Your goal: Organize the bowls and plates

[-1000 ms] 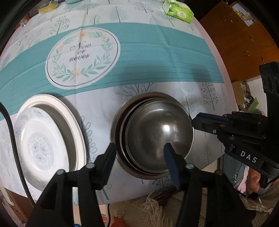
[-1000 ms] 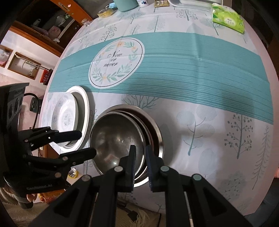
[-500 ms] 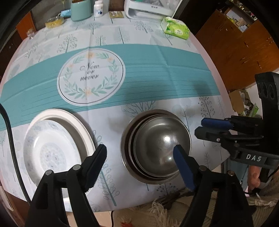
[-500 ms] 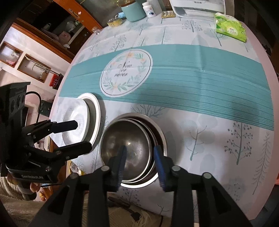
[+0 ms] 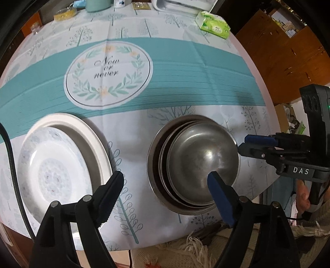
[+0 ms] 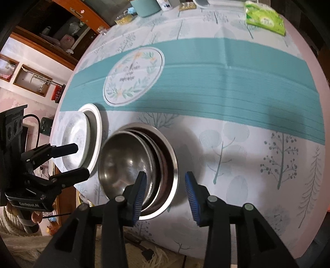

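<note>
Nearest the lens in the left wrist view, the left tongs [image 5: 165,185] hang spread wide above the front edge of the counter [image 5: 206,68], released and gripping nothing; one finger sits over the rim of the white plates, the other over the steel bowls, and neither pad presses on anything. In the right wrist view the right tongs [image 6: 165,185] have just been opening and now stand parted with nothing clasped; the near rim of the bowl stack shows between the blue pads [image 6: 190,191], which do not press on it. The stack of steel bowls [image 5: 193,162] rests near the front edge of the counter, several nested with the smallest innermost and shifted off-centre; how many there are is hard to tell. Just beside it, apart from it, lies a patterned white plate [image 5: 53,171] set inside a larger plain white plate [image 5: 90,132]. Behind both runs the teal band of the tablecloth [image 5: 216,82] with its round wreath emblem [image 5: 108,73]. At the far edge sit a green tissue pack [image 5: 213,27], a teal cup [image 6: 144,7] and a white tray [image 5: 179,5].
</note>
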